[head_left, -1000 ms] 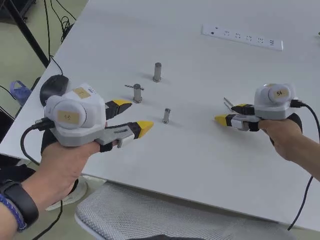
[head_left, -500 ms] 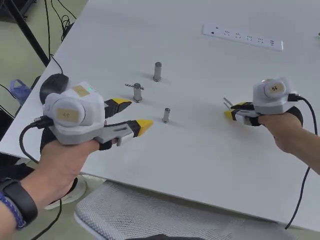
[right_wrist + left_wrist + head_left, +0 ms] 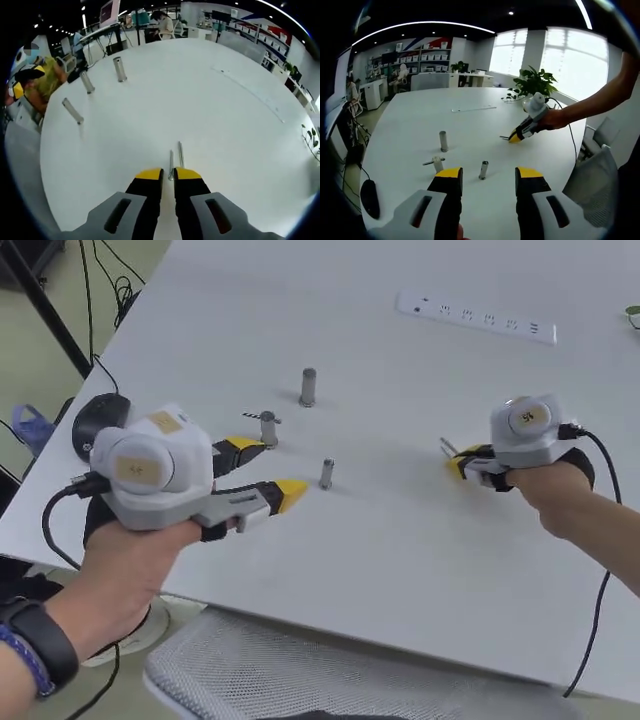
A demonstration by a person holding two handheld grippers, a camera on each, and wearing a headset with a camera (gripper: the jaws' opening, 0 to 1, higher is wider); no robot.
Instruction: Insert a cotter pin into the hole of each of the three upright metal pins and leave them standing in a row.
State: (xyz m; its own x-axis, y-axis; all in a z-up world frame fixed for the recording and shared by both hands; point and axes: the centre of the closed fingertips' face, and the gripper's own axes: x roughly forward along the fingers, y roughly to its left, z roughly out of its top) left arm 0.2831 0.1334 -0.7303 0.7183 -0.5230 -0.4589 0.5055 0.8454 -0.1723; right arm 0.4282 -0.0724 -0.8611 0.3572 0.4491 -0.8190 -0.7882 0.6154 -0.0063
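Cotter pin (image 3: 175, 156) sits pinched at the tips of the right gripper (image 3: 169, 175), its two legs poking forward past the closed yellow fingers (image 3: 150, 179), low over the desk (image 3: 400, 550) and well apart from the three metal pins. The left gripper (image 3: 268, 468) hovers with its fingers (image 3: 449, 175) spread and nothing between them, just beside the near metal pin (image 3: 326, 473). One upright looks finished: the middle metal pin (image 3: 268, 428) carries a fitted cotter pin (image 3: 250, 416) sticking out sideways through it. The far metal pin (image 3: 308, 386) and the near one look bare. The step in hand likely calls for carrying the held pin across level, legs first, lined up with the cross hole, while the left gripper steadies the upright so it doesn't topple. The hole itself is too small to make out. Nothing lies on the path between them. A power strip (image 3: 475, 317) lies at the far side, a mouse (image 3: 95, 420) at the left edge and a chair (image 3: 300, 670) below the near edge, all out of the way.
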